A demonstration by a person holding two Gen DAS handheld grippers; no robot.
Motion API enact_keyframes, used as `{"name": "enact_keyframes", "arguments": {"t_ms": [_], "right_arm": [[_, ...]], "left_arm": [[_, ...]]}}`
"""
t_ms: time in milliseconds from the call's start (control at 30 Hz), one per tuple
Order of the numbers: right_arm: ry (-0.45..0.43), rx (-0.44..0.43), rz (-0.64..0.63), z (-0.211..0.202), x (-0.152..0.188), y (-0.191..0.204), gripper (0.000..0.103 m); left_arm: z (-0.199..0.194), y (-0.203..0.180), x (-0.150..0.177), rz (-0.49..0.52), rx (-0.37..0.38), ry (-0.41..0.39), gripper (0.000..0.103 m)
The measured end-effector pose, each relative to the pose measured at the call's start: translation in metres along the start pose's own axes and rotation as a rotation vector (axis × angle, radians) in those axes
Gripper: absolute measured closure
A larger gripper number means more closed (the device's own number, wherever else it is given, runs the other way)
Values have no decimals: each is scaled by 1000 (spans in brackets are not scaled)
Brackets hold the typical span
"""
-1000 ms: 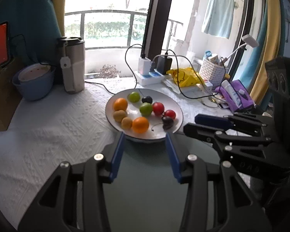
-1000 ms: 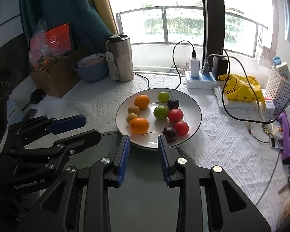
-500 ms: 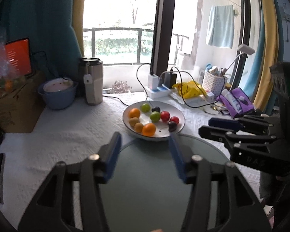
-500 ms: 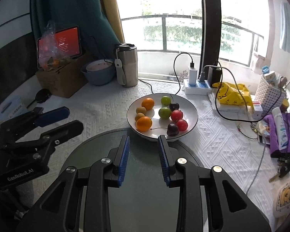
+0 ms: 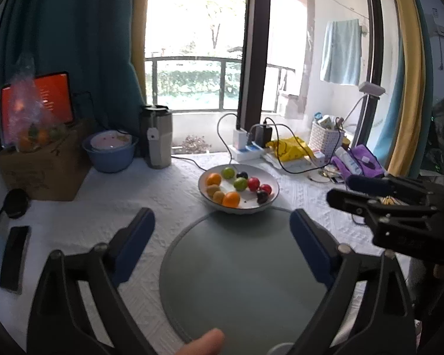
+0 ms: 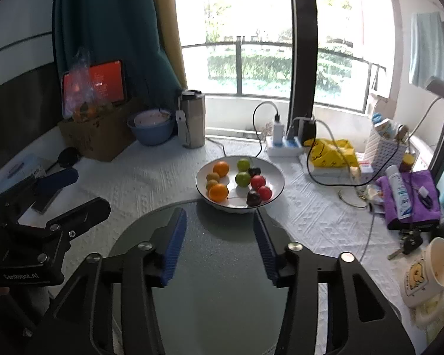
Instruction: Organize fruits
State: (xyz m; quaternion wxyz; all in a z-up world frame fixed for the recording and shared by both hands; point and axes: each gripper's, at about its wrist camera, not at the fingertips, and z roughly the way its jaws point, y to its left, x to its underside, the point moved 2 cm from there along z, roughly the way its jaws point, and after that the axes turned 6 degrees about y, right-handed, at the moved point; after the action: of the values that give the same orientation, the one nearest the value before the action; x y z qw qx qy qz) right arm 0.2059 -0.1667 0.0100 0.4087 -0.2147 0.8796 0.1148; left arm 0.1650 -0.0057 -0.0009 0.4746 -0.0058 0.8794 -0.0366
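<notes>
Both grippers hang empty over the round grey mat (image 6: 222,266) — the left gripper (image 5: 222,230) spread wide, the right gripper (image 6: 220,230) just opening partway — with the fruit plate (image 6: 276,174) touching the mat's far edge.

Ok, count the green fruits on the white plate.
2. One green fruit sits at the far rim of the white plate; the other lies mid-plate, just nearer the camera. None seems hidden.

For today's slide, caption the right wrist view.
Open right gripper above a round mat, facing a fruit plate.
</notes>
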Motion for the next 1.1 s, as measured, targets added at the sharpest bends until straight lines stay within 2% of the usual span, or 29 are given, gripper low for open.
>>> {"name": "enact_keyframes", "arguments": {"t_ms": [100, 333, 500, 800, 1100], "right_arm": [[-34, 19, 3, -18, -1, 2, 41], [-111, 58, 15, -59, -3, 2, 38], [-153, 98, 17, -82, -4, 2, 28], [-226, 146, 19, -122, -5, 2, 26], [-290, 186, 40, -160, 1, 5, 25]], "left_arm": [[-11, -3, -1, 2, -9, -6, 9], [-44, -15, -8, 31, -21, -64, 8], [-58, -20, -12, 42, -17, -59, 8], [-96, -32, -23, 89, -44, -154, 8], [-125, -40, -30, 120, -35, -201, 8]]}}
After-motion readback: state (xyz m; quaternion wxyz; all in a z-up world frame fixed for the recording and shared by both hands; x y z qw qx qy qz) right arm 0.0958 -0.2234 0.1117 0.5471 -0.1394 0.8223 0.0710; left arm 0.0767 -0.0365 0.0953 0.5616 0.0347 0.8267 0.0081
